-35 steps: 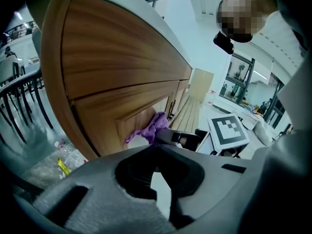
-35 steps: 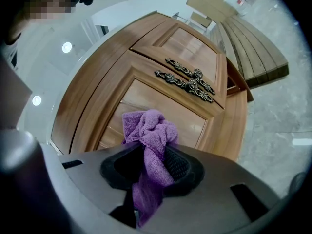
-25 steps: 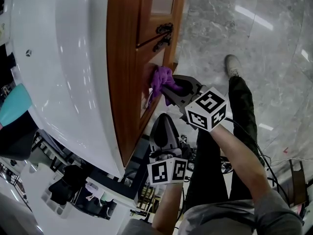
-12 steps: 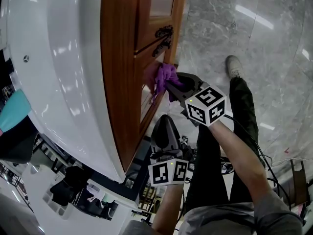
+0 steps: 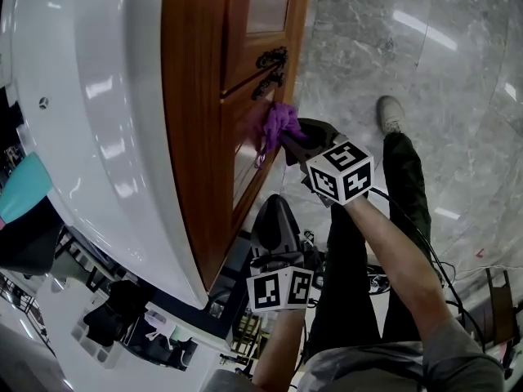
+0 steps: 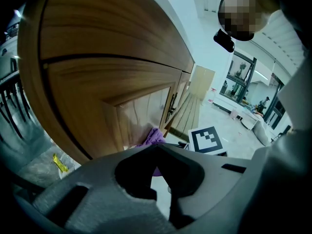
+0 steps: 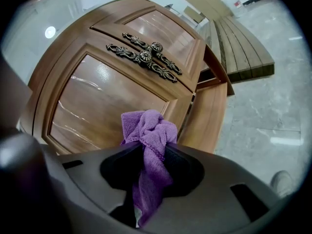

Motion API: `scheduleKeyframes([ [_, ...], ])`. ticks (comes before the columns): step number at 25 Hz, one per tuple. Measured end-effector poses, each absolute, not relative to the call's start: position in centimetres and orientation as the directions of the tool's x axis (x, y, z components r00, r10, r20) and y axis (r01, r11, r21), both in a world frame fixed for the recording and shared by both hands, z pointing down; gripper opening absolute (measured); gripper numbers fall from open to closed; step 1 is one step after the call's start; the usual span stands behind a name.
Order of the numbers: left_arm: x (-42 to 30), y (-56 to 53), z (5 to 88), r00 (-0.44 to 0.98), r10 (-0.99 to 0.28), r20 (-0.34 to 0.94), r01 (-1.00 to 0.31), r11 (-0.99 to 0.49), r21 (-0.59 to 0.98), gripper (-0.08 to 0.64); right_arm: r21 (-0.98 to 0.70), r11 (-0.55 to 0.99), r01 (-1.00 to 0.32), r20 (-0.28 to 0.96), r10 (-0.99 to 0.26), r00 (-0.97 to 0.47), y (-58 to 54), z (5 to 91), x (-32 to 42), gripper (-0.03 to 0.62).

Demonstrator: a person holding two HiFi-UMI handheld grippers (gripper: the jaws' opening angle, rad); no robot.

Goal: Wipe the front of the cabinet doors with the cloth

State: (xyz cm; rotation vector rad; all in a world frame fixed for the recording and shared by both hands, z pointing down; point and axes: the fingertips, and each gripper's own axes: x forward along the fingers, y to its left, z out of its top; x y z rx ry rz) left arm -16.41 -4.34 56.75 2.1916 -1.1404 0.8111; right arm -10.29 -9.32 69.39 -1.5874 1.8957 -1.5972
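Since a second ago the cloth (image 5: 280, 126) has slid along the cabinet door (image 5: 242, 141) toward the two ornate metal handles (image 5: 270, 68), and the right gripper (image 5: 289, 140) has travelled with it. Now the purple cloth sits bunched against the recessed wooden panel of the door, just short of the handles and close to the door's edge. In the right gripper view, the cloth (image 7: 148, 130) bulges out past the jaw tips, and a strip of it hangs back through the right gripper (image 7: 152, 156), whose jaws are clamped tight on the fabric. The same handles (image 7: 147, 57) lie side by side above the cloth, apart from it.

The left gripper (image 5: 276, 204) hangs lower in the head view, near the door's front but off it, well apart from the cloth. In its own view, the left gripper (image 6: 157, 165) has its jaw tips drawn together with nothing between them; the cloth (image 6: 154, 136) shows beyond them, against the door (image 6: 97, 87).

Beside the cabinet, a glossy white countertop (image 5: 98, 129) curves away. Grey marble floor (image 5: 425, 64) lies past the door, and the person's shoe (image 5: 389, 109) rests on it.
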Motion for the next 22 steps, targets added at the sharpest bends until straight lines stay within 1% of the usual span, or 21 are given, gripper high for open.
scheduleKeyframes([
  [8, -16.4, -4.0, 56.6, 0.465, -0.535, 0.705, -0.850, -0.491, 0.189, 0.006, -0.781, -0.207, -0.590, 0.502, -0.770, -0.394, -8.7, 71.1, -10.0, 0.106],
  [13, -16.8, -4.2, 56.4, 0.460, -0.554, 0.693, -0.858, -0.478, 0.188, 0.006, -0.769, -0.264, -0.582, 0.550, -0.737, -0.393, -8.0, 73.0, -10.0, 0.106],
  [19, -17.1, -4.3, 56.1, 0.456, -0.576, 0.678, -0.866, -0.463, 0.188, 0.006, -0.772, -0.277, -0.572, 0.557, -0.728, -0.399, -7.7, 73.1, -9.9, 0.106],
  [22, -17.5, -4.3, 55.6, 0.450, -0.592, 0.669, -0.872, -0.454, 0.184, 0.006, -0.785, -0.268, -0.558, 0.538, -0.741, -0.402, -7.2, 72.3, -9.8, 0.106],
])
